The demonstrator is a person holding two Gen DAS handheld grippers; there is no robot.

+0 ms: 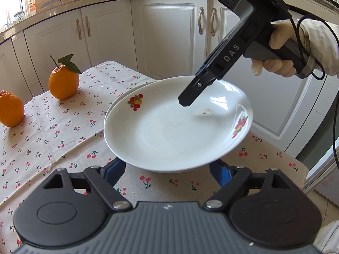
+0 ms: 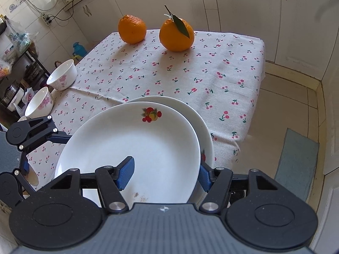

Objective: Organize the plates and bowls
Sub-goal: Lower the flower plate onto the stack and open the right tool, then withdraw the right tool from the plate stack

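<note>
A white plate with fruit decals [image 1: 169, 131] [image 2: 135, 148] is tilted above a second white plate [image 2: 203, 122] that lies on the cherry-print tablecloth; the second plate's rim also shows in the left wrist view [image 1: 135, 89]. My right gripper [image 2: 165, 173] [image 1: 186, 101] is open, with one blue pad [image 2: 127, 173] inside the upper plate and the other [image 2: 204, 177] outside its near rim. My left gripper [image 1: 169, 173] is open under the upper plate's near edge, and it also shows in the right wrist view [image 2: 27, 165]. Two white bowls with pink flowers [image 2: 62, 75] [image 2: 40, 102] stand at the table's left edge.
Two oranges [image 2: 132, 28] [image 2: 177, 35] [image 1: 63, 83] [image 1: 10, 111] sit at the table's far side. The table [image 2: 233, 63] ends close on the right above a tiled floor with a blue mat [image 2: 296, 163]. White cabinets [image 1: 169, 31] surround it.
</note>
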